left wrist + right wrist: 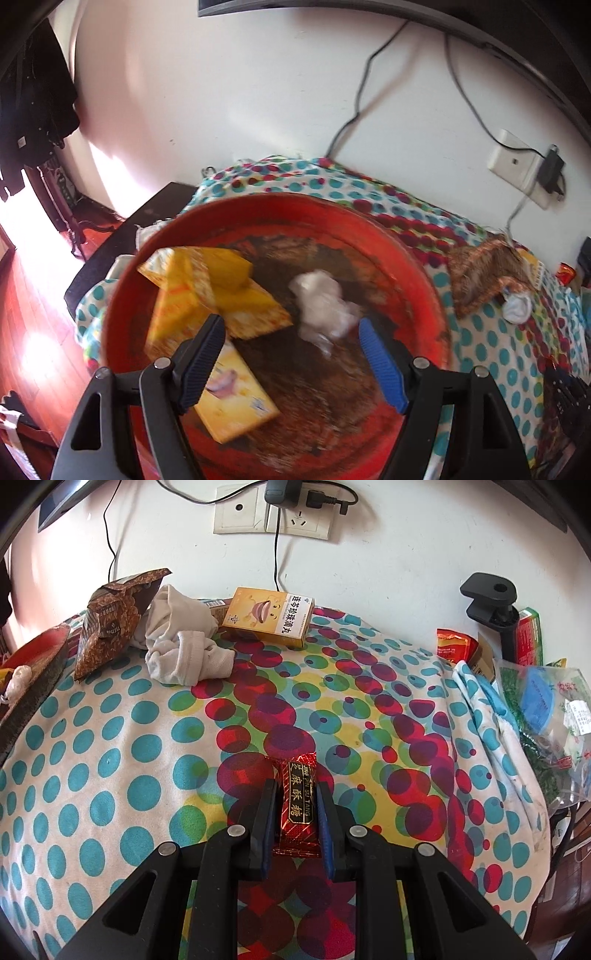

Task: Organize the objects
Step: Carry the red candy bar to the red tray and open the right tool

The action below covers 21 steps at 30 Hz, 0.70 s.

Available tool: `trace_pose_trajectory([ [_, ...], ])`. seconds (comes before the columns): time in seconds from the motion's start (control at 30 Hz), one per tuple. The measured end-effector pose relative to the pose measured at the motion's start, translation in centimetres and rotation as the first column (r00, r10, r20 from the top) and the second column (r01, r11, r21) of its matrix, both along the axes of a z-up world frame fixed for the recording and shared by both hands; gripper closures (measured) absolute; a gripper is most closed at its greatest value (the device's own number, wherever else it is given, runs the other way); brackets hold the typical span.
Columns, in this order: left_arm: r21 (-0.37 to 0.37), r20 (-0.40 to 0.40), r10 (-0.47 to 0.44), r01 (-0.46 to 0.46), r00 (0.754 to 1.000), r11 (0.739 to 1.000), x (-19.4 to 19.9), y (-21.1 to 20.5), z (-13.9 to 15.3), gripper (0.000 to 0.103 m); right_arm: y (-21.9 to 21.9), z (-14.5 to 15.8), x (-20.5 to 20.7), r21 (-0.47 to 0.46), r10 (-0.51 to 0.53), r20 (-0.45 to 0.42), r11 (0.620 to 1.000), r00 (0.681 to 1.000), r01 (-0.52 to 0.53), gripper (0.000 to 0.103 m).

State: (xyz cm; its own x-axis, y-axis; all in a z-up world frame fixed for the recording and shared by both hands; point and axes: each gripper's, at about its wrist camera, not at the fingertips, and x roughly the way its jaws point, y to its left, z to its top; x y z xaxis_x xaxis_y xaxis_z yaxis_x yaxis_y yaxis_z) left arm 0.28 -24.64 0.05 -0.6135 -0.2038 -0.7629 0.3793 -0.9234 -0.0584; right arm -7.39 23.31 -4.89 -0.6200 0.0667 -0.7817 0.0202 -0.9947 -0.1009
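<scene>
Right gripper (295, 805): jaws closed on a red candy wrapper (298, 805), which lies on the dotted cloth (110, 738) of the bench. Left gripper (291, 354): jaws wide apart, holding nothing, poised over the red basin (424, 280), which holds yellow boxes (207, 291) and a white wad (321, 306). Sock (184, 653), brown packet (107, 624) and medicine box (269, 616) remain outside, near the wall. Risk: the slick, thin wrapper may slip from the pads on lifting, or the cloth may be pinched up with it.
</scene>
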Motion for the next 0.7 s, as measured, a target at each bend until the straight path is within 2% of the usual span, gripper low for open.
trace_pose_trajectory([
  [0.2, 0.012, -0.010, -0.066, 0.066, 0.998, 0.998, 0.6, 1.8, -0.9, 0.026, 0.3, 0.1, 0.2, -0.049, -0.016, 0.003, 0.999, 1.000, 0.016, 0.080],
  [0.3, 0.037, -0.027, -0.080, 0.081, 0.996, 0.996, 0.7, 1.5, -1.0, 0.026, 0.3, 0.1, 0.2, -0.030, -0.013, 0.002, 0.999, 1.000, 0.013, 0.081],
  [0.37, 0.022, -0.034, -0.082, 0.083, 0.996, 0.996, 0.7, 1.3, -1.0, 0.026, 0.3, 0.1, 0.3, -0.020, -0.013, 0.000, 1.000, 1.000, 0.013, 0.085],
  [0.47, 0.017, -0.037, -0.088, 0.088, 0.995, 0.996, 0.5, 0.7, -1.5, 0.026, 0.0, 0.1, 0.2, 0.022, -0.013, -0.003, 1.000, 1.000, 0.013, 0.085],
  [0.57, 0.052, -0.052, -0.101, 0.103, 0.994, 0.993, 0.4, 0.0, -2.1, 0.026, 0.0, 0.1, 0.2, 0.031, -0.031, -0.003, 0.999, 1.000, 0.031, 0.085],
  [0.7, 0.016, -0.022, -0.107, 0.107, 0.994, 0.994, 0.0, -0.4, -3.0, 0.026, 0.0, 0.3, 0.2, 0.031, -0.063, 0.009, 0.998, 0.998, 0.063, 0.085],
])
